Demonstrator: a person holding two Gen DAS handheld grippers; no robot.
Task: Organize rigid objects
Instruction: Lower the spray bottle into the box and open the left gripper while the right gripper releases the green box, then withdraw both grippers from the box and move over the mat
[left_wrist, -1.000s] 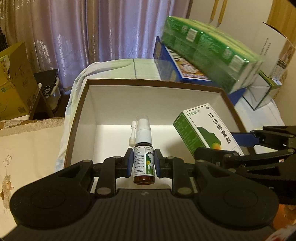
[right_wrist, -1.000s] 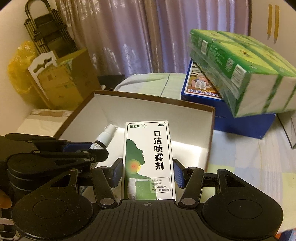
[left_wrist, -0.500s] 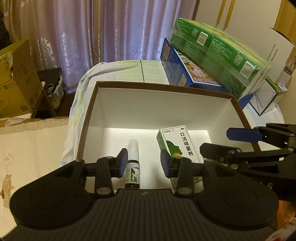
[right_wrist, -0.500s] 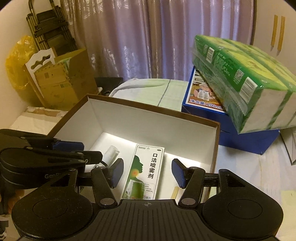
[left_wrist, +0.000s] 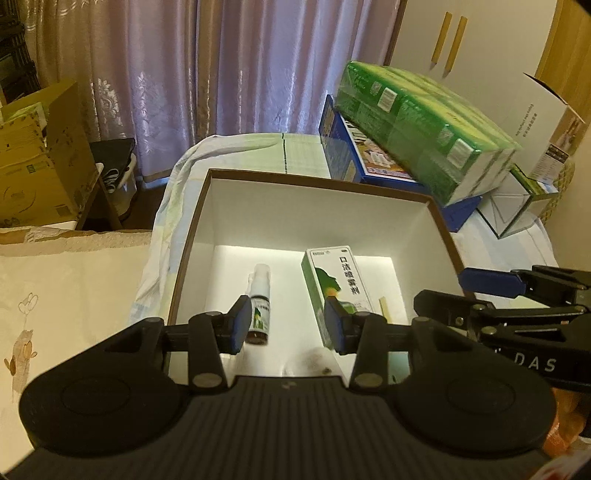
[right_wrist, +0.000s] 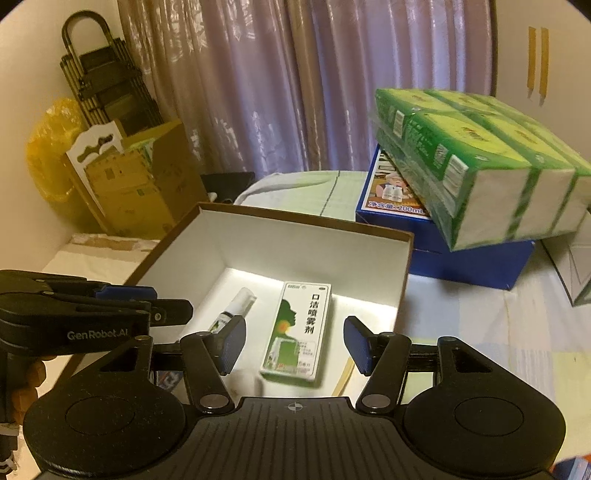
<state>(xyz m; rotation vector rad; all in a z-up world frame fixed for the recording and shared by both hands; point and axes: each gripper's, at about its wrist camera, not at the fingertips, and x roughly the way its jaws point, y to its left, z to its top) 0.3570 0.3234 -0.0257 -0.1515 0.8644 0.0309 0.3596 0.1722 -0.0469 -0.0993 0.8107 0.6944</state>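
Observation:
A small brown spray bottle (left_wrist: 259, 304) with a white nozzle lies on the floor of the open white box with a brown rim (left_wrist: 317, 184). A green and white spray carton (left_wrist: 337, 291) lies beside it to the right. My left gripper (left_wrist: 286, 326) is open and empty above the box's near edge. My right gripper (right_wrist: 295, 345) is open and empty, above the carton (right_wrist: 300, 328) and right of the bottle (right_wrist: 232, 310). Each gripper shows at the side of the other's view.
A green shrink-wrapped pack (right_wrist: 476, 162) rests on a blue box (right_wrist: 443, 254) behind and right of the white box. A white carton (left_wrist: 543, 122) stands far right. Cardboard boxes (right_wrist: 144, 184) and curtains are at the back left. A small stick (left_wrist: 385, 309) lies inside the box.
Both grippers opened and let go: the bottle and the carton now lie in the box. Both grippers have pulled up and back from them.

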